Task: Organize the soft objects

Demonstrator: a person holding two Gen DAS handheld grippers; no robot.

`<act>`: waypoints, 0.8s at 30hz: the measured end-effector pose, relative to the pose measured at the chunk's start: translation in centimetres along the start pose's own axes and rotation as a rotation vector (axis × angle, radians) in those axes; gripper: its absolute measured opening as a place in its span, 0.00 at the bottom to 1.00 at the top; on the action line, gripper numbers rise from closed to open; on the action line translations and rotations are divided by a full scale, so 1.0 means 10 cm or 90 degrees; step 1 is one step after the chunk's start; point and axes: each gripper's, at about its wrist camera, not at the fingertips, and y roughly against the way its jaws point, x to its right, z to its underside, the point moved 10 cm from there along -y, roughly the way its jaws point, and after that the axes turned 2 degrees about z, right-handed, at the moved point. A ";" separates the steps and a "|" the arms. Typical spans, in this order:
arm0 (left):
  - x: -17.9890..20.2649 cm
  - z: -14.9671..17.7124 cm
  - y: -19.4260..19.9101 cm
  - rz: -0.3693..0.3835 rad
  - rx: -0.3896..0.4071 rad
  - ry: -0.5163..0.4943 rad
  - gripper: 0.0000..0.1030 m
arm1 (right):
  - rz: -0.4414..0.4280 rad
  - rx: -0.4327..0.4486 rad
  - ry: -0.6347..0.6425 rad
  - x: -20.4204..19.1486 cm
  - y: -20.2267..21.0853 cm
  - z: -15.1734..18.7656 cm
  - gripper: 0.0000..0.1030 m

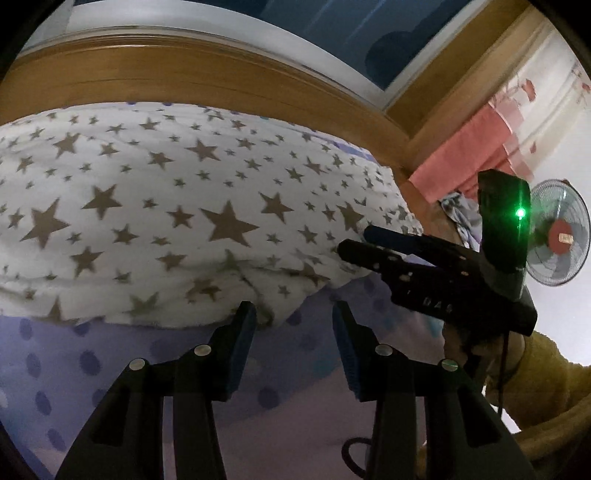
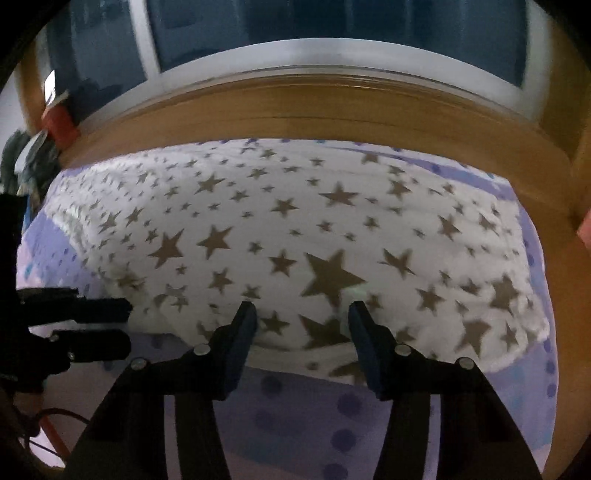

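Nearest the left wrist camera, the left hand-held gripper (image 1: pixel 293 314) has its two fingers spread with nothing between them, their tips just short of the near edge of a white pillow with brown stars (image 1: pixel 177 206). Below the fingers lies the bed sheet (image 1: pixel 110 354), pale lilac with darker purple dots. To the right in that view the right hand-held gripper (image 1: pixel 354 242) comes in from the side, its fingers apart and its tips at the pillow's right end; whether they touch the fabric cannot be told. A green light (image 1: pixel 521 213) glows on its body, and a hand in a mustard sleeve (image 1: pixel 546 376) holds it. In the right wrist view the right hand-held gripper (image 2: pixel 303 314) is likewise spread wide, its fingertips against the near edge of the pillow (image 2: pixel 288 229), which lies across the bed sheet (image 2: pixel 303 413). The left gripper (image 2: pixel 125 321) shows at the left edge beside the pillow's end. Behind the pillow runs a wooden headboard (image 1: pixel 147 74), then a window (image 2: pixel 332 29). Far right in the left view stand pink curtains (image 1: pixel 476 147) and a fan (image 1: pixel 557 236).
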 end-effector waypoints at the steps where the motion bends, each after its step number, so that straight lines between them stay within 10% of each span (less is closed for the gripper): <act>1: 0.00 -0.01 -0.02 -0.002 -0.002 -0.005 0.42 | 0.005 -0.003 -0.013 0.05 0.00 0.02 0.49; 24: 0.26 0.21 -0.03 0.020 -0.036 -0.020 0.46 | -0.017 -0.001 -0.010 0.11 0.03 0.08 0.49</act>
